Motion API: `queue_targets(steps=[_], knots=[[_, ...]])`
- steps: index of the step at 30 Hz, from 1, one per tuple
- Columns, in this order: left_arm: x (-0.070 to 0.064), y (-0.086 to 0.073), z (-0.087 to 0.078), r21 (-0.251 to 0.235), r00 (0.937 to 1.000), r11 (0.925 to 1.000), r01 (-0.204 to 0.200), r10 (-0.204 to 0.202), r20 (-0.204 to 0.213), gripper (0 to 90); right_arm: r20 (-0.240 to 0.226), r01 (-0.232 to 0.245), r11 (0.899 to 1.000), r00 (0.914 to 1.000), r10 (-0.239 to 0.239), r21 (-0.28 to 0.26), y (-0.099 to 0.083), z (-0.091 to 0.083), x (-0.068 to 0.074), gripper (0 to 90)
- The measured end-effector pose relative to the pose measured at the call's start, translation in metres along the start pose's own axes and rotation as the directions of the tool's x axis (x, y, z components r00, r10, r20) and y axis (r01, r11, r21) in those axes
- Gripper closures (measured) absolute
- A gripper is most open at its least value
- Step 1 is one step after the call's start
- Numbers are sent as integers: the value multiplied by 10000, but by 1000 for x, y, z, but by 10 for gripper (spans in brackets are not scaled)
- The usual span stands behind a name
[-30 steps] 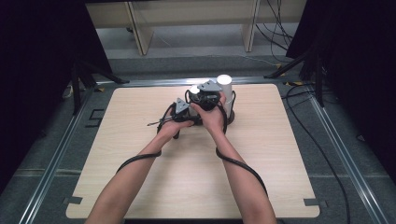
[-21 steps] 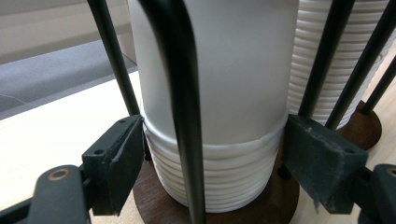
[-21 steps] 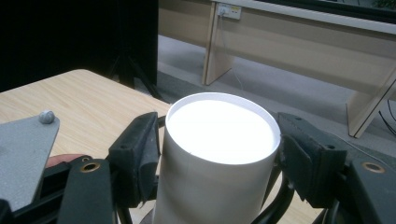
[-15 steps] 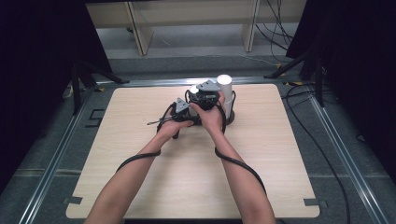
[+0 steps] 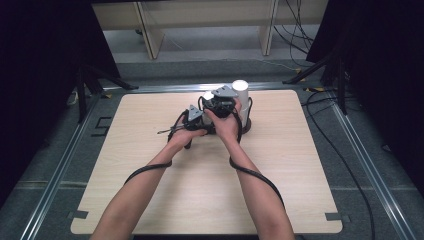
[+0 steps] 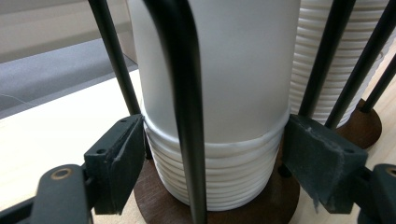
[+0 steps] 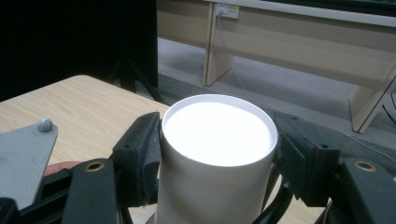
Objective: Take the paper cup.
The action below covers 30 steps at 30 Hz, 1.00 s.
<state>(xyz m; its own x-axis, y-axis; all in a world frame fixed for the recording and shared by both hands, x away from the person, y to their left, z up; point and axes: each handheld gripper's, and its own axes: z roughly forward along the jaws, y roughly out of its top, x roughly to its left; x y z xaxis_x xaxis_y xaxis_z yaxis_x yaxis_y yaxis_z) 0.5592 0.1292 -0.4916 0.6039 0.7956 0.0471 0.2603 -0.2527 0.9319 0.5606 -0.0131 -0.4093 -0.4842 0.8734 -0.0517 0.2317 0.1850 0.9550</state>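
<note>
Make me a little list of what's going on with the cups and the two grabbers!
Work: pulling the top cup from a stack
Top cup: white, upside down, right gripper closed around it near its top
Cup stack: white, nested, in a black wire rack on a round wooden base
Left gripper: jaws either side of the stack, contact unclear
Table: light wood

Two stacks of white cups, one wooden base, two claws.
</note>
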Motion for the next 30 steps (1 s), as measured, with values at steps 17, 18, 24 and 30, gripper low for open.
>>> queue_targets(steps=[17,18,24,30], knots=[[0,0,0,114,9999,9999,-67,66,79,210,-133,-105,9998,9999,107,157,0,0,2,340],[0,0,0,115,10000,9999,-40,39,86,210,-46,-14,9996,10000,15,265,0,0,2,335],[1,0,1,238,9999,9997,24,-28,151,220,125,232,9997,9997,-233,101,-1,2,2,335],[1,0,0,242,9999,9997,5,-9,155,223,-133,-198,9997,9997,200,173,-1,2,3,347]])
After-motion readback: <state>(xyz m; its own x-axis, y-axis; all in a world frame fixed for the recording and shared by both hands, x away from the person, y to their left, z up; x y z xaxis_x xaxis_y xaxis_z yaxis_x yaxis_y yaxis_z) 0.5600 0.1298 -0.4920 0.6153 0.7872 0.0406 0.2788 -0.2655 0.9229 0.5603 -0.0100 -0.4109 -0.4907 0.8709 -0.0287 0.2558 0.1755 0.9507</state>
